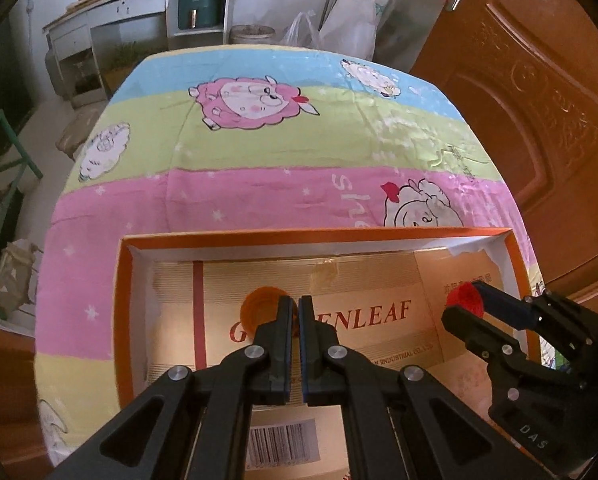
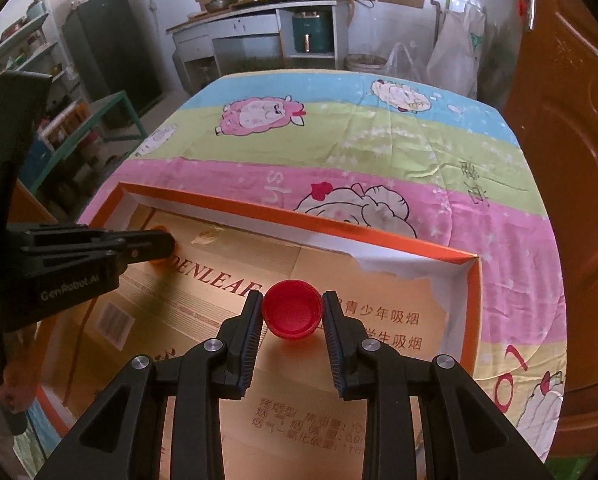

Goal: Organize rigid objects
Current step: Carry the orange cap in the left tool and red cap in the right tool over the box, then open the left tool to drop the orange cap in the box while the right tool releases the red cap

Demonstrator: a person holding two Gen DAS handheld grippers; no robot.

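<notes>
The right tongs [image 2: 292,316] squeeze one round red plastic cap [image 2: 292,314] between ribbed black pads, hollow side facing the camera, and the left tongs [image 1: 296,312] are pinched tight on the thin edge of one orange cap [image 1: 261,308], which is mostly hidden behind them. Both caps hang over one shallow cardboard box [image 2: 379,236] with an orange rim and a torn white lining at 2 o'clock. The box sits on a counter under a soft striped cloth [image 1: 259,160] with cartoon sheep, its near edge cut off.
</notes>
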